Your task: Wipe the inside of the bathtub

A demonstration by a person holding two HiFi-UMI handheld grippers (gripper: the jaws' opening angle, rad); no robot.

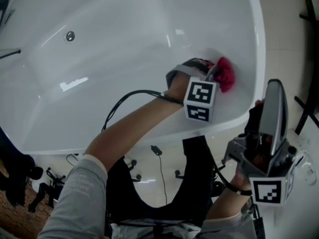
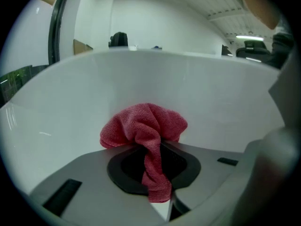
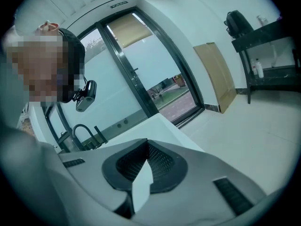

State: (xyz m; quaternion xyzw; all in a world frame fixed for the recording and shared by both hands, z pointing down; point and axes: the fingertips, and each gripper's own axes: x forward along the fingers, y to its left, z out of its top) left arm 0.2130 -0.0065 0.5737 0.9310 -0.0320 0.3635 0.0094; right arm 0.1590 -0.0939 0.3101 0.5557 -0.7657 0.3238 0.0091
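The white bathtub [image 1: 124, 83] fills the head view. A red cloth [image 1: 225, 74] is pressed against its inner wall close to the right rim. My left gripper [image 1: 213, 73] is shut on it. In the left gripper view the red cloth [image 2: 143, 126] bunches out past the jaws, and a strip of it hangs down between them, with the tub wall [image 2: 211, 98] right behind. My right gripper [image 1: 273, 114] is outside the tub at the lower right, jaws pointing up and shut with nothing in them. Seen from its own camera, the right gripper [image 3: 146, 157] is held in the air above the tub rim [image 3: 157, 126].
A round metal fitting [image 1: 70, 35] sits on the tub's far left slope. A black cable [image 1: 124, 101] runs along the left arm. A dark stand [image 1: 22, 183] is on the floor at the lower left. A faucet [image 3: 84, 135], glass doors [image 3: 141, 69] and a black shelf [image 3: 268, 55] lie beyond.
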